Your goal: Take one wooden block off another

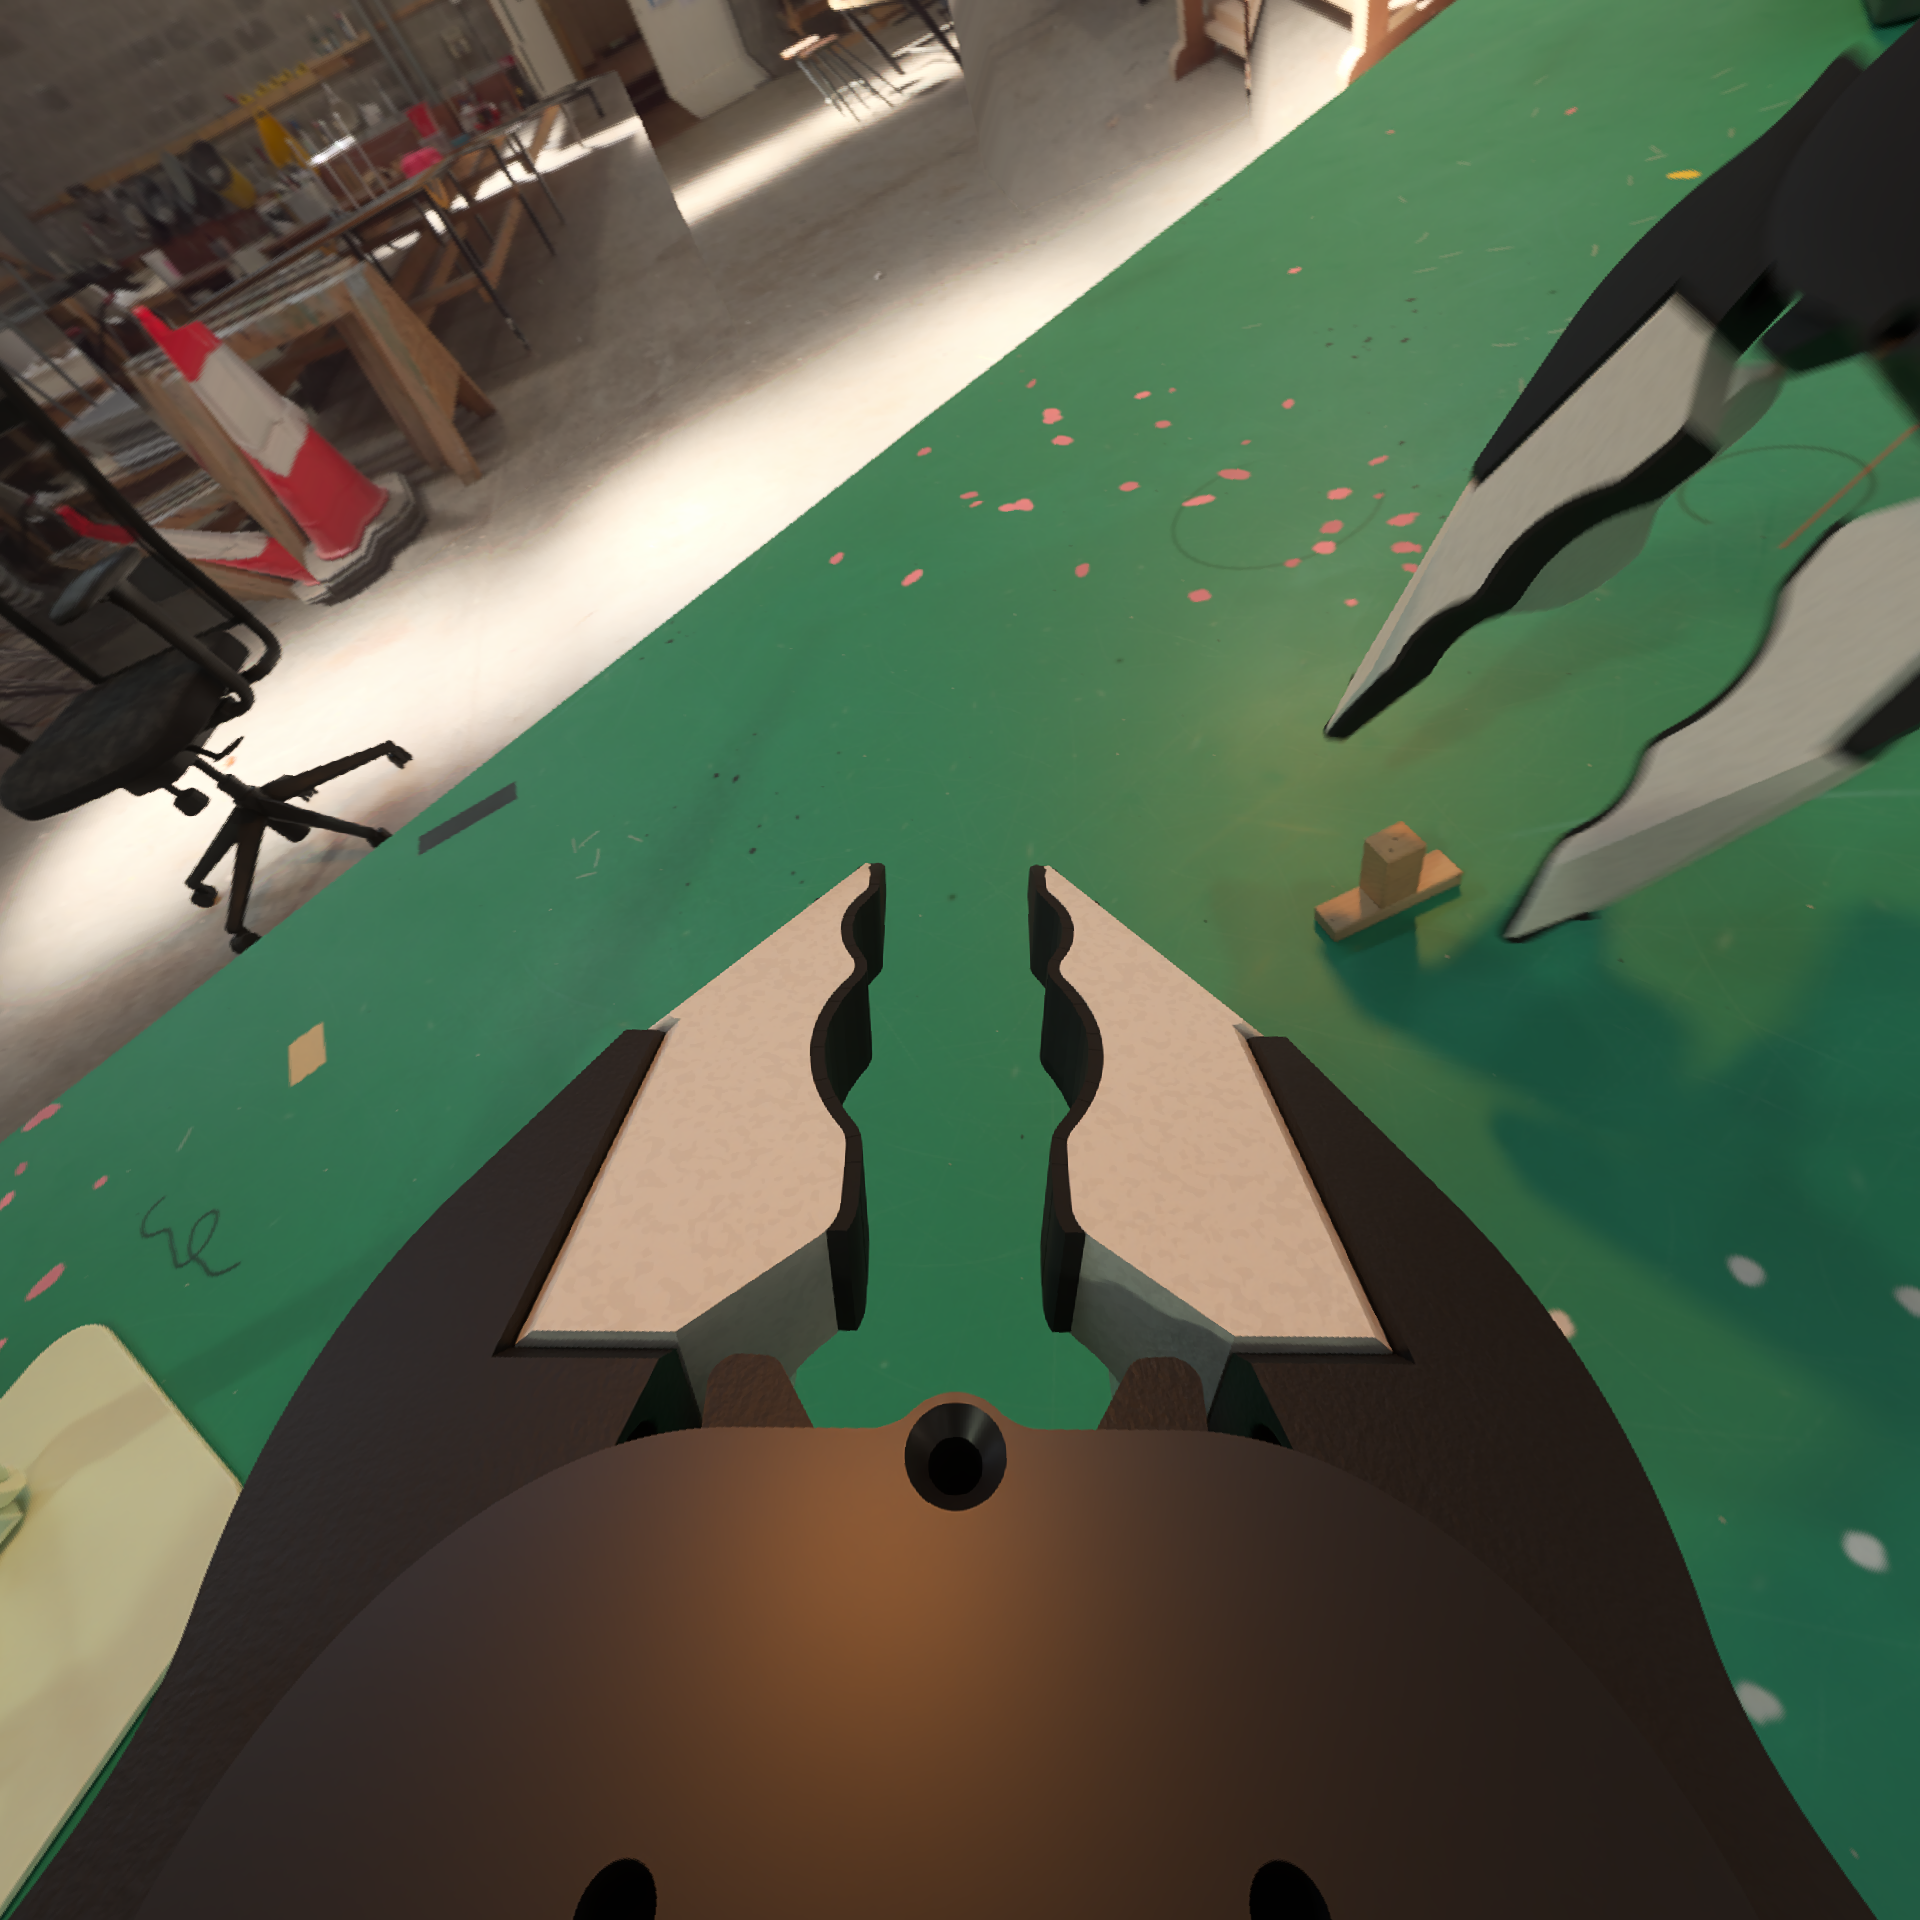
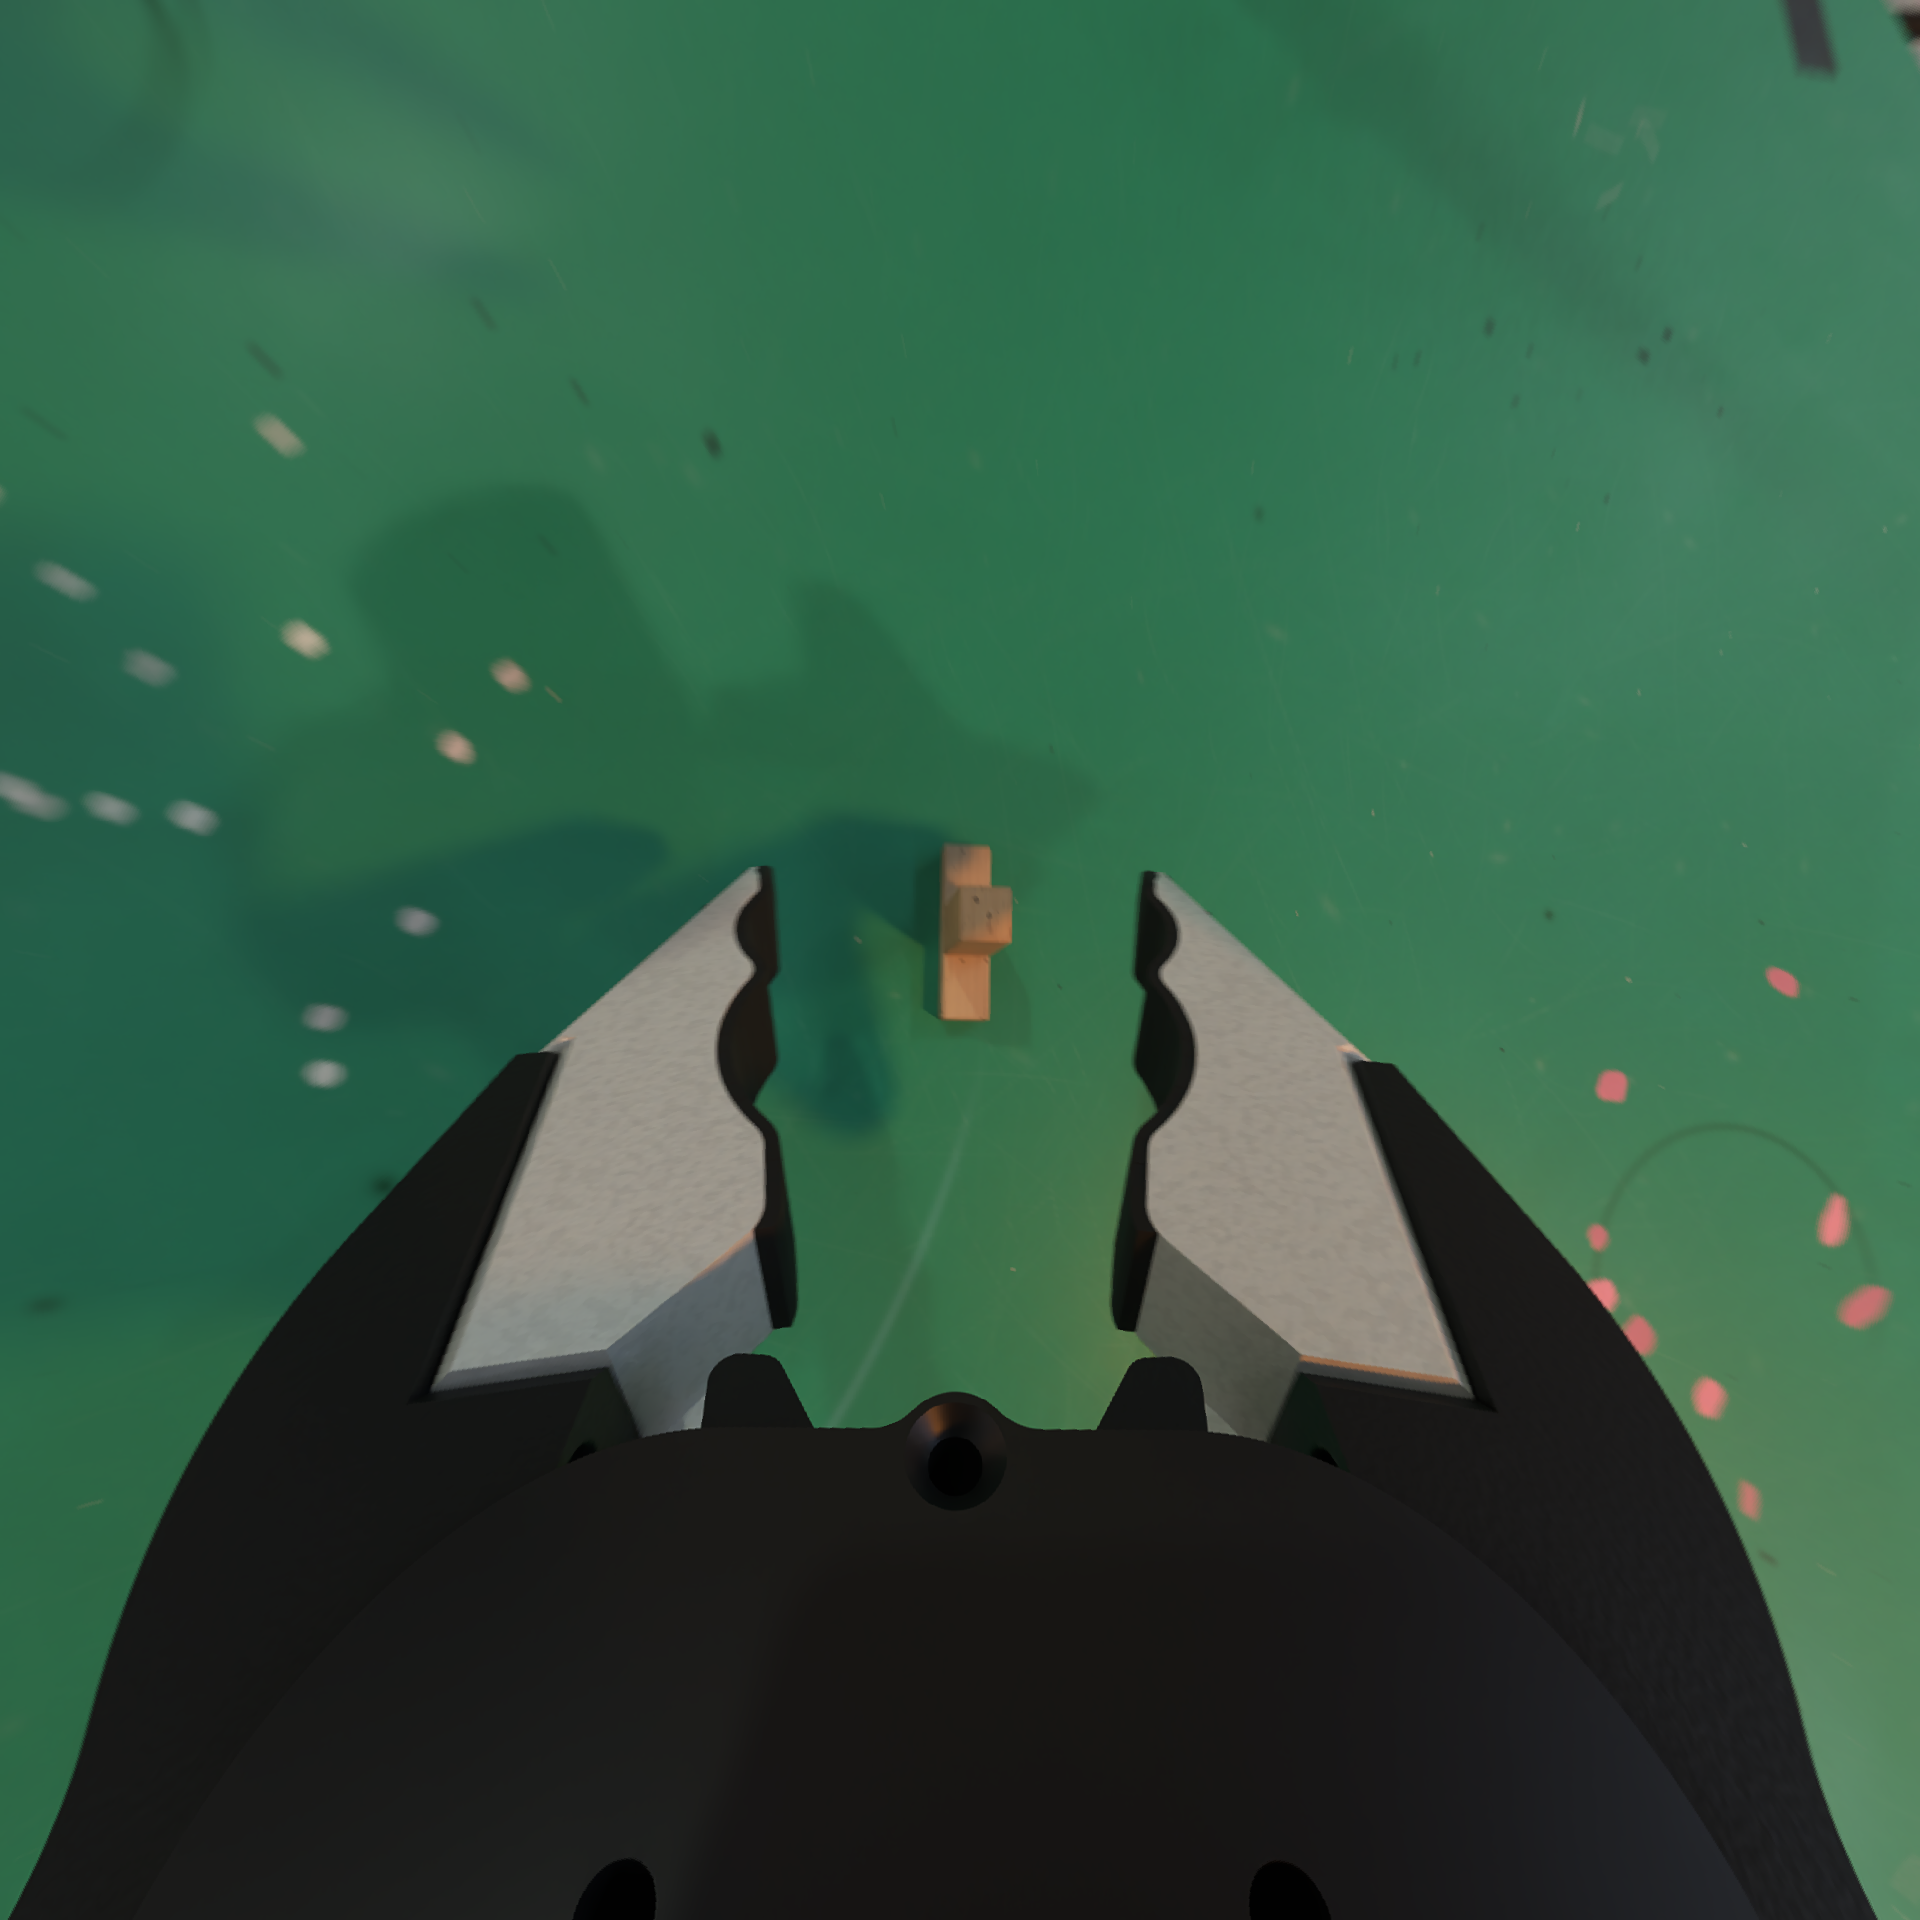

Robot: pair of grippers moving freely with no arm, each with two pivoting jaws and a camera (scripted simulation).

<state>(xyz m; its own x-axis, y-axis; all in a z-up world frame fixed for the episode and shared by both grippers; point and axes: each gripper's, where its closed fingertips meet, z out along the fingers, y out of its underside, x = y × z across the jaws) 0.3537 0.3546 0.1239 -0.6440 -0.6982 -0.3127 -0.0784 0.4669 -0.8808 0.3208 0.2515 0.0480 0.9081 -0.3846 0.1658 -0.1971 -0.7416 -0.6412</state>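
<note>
Where green table (image 1: 1039, 675) meets workshop floor, traffic cone (image 1: 281, 436), office chair (image 1: 156, 727), both grippers' jaws apart, empty.

The lower wooden block (image 2: 965, 982) is a flat, elongated slab of light wood lying on the green surface. In the right wrist view its long axis runs from near to far. The upper wooden block (image 2: 982, 917) is smaller and roughly cubic, of paler wood with small dark specks. It stands upright on the slab's middle, in contact with it, and overhangs the slab's right edge slightly. In the left wrist view the upper wooden block (image 1: 1391, 864) rises clearly above the lower wooden block (image 1: 1387, 905).
</note>
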